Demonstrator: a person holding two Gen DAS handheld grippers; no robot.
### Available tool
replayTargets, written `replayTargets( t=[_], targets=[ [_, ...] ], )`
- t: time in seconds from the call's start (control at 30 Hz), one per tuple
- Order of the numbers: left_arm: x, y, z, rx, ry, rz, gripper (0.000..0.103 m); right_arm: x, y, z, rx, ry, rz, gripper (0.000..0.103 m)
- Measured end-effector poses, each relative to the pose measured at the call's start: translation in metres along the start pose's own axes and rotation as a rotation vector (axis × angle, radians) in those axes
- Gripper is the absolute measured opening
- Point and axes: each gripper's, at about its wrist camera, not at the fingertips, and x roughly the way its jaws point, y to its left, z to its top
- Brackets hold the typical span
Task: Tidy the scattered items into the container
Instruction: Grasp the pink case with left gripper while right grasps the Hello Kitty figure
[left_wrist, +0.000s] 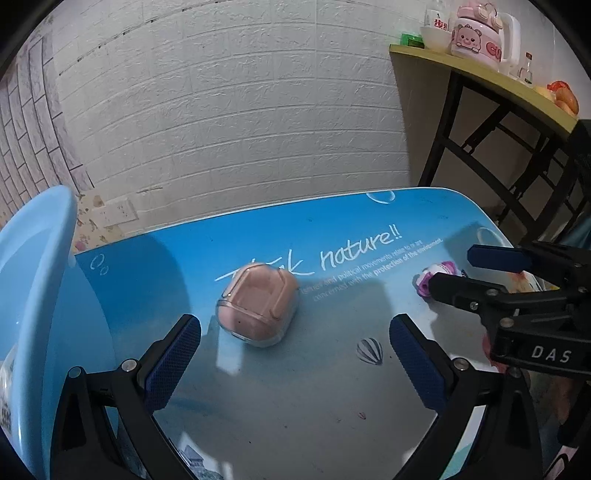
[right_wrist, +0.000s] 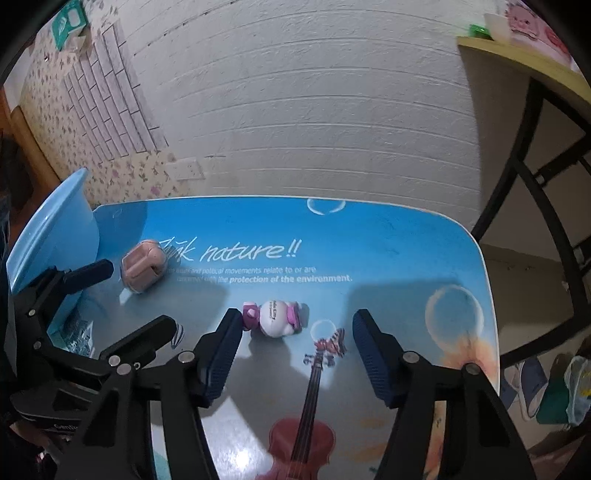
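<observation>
A pink earbud case in a clear cover (left_wrist: 258, 307) lies on the blue printed table, just ahead of and between the fingers of my open left gripper (left_wrist: 295, 332). It also shows in the right wrist view (right_wrist: 142, 270). A small white and purple toy figure (right_wrist: 274, 318) lies on the table, just ahead of my open right gripper (right_wrist: 297, 332) and close to its left finger. The toy shows partly in the left wrist view (left_wrist: 436, 275), behind the right gripper (left_wrist: 454, 273). A light blue basin (left_wrist: 33, 295) stands at the table's left edge, also in the right wrist view (right_wrist: 55, 232).
The table (right_wrist: 388, 251) ends at a white brick wall behind. A yellow shelf on black legs (left_wrist: 491, 77) with a pink kettle (left_wrist: 480, 33) and bowls stands at the right. Shoes lie on the floor at the right (right_wrist: 535, 384).
</observation>
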Motion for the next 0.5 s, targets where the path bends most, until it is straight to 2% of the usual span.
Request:
replayTargets(
  t=[0.3, 0.37, 0.4, 0.5],
  targets=[
    [0.005, 0.008, 0.001, -0.015, 0.019, -0.063, 0.103, 0.013, 0.010, 0.000, -0.056, 0.005, -0.024, 0.062],
    [0.007, 0.009, 0.002, -0.018, 0.020, -0.053, 0.103, 0.013, 0.014, -0.001, -0.078, -0.002, -0.032, 0.044],
    [0.007, 0.007, 0.004, -0.017, 0.018, -0.050, 0.103, 0.012, 0.015, -0.001, -0.079, -0.003, -0.021, 0.039],
    [0.011, 0.004, 0.007, -0.012, 0.015, -0.041, 0.103, 0.010, 0.012, -0.004, -0.067, -0.007, -0.008, 0.037]
  ],
)
